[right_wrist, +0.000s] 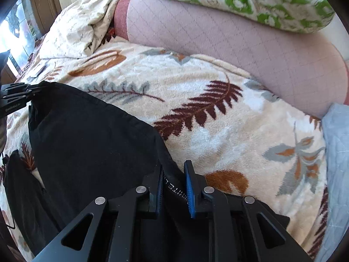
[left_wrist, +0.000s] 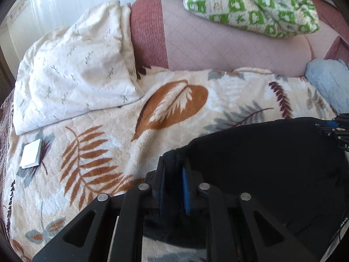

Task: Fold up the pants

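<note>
1. The black pants point(right_wrist: 91, 135) lie on the leaf-patterned fleece blanket point(right_wrist: 229, 135) covering the bed. In the right wrist view they fill the area from 7 to 10 o'clock; in the left wrist view they sit at 4 to 5 o'clock.
2. The left gripper point(left_wrist: 174, 172) has its fingers drawn in narrow, pinching a thick rolled edge of the pants, seemingly the waistband end.
3. The right gripper point(right_wrist: 173, 172) is likewise clamped narrow on the same garment, on a band carrying white lettering; the text is too distorted to read.
4. Handling, as I judge it: the cloth is soft, limp and light, so it will sag and drape between the two grips rather than hold any shape. It looks smooth, so thin single layers could slide out.
5. The best hold seems to be the bunched, seamed edge already between the fingers, one grip at each corner, keeping the span taut.
6. Risk: the plush blanket may drag on trailing cloth and pull the fold crooked. The white pillow point(left_wrist: 72, 74) at 10 o'clock lies well apart.
</note>
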The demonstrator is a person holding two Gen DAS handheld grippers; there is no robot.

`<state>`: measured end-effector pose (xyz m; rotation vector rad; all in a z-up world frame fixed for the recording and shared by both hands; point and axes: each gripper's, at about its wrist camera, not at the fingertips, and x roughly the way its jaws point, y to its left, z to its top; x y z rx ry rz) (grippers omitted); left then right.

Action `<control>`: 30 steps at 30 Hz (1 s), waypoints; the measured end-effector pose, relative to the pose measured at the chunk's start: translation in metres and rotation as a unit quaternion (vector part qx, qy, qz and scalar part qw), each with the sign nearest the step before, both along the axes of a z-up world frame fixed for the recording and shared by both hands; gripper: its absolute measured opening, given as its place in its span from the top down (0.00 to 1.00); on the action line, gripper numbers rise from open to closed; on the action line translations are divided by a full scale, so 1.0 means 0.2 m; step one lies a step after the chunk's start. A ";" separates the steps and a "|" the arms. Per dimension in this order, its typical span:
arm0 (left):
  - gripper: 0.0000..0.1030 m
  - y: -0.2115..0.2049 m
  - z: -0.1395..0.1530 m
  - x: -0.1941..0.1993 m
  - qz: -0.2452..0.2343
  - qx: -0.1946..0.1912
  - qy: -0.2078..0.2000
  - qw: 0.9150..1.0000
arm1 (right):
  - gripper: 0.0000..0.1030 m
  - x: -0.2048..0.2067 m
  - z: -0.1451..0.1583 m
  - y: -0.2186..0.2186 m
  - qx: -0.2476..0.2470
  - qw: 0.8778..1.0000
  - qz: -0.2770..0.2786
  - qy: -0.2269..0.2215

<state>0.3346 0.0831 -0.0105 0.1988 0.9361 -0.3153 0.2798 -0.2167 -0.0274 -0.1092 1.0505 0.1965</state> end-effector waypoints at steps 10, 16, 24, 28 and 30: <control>0.88 0.04 0.24 -0.44 -0.023 -0.005 -0.051 0.998 | 0.81 -0.38 0.25 0.08 -0.036 0.998 -0.027 -0.037; 0.88 0.12 0.20 -0.75 -0.022 -0.005 -0.057 0.998 | 0.83 -0.71 0.25 0.20 -0.057 0.997 -0.027 -0.039; 0.81 0.27 -0.03 -1.11 -0.024 0.001 -0.025 0.999 | 0.84 -1.14 -0.03 0.27 -0.044 0.998 -0.037 0.012; 0.69 0.36 -0.08 -1.23 -0.016 -0.002 -0.013 1.000 | 0.79 -1.30 -0.11 0.31 -0.061 0.998 -0.021 0.022; 0.61 0.43 -0.08 -1.28 0.000 -0.008 -0.012 1.000 | 0.64 -1.35 -0.10 0.31 -0.060 0.997 -0.033 0.020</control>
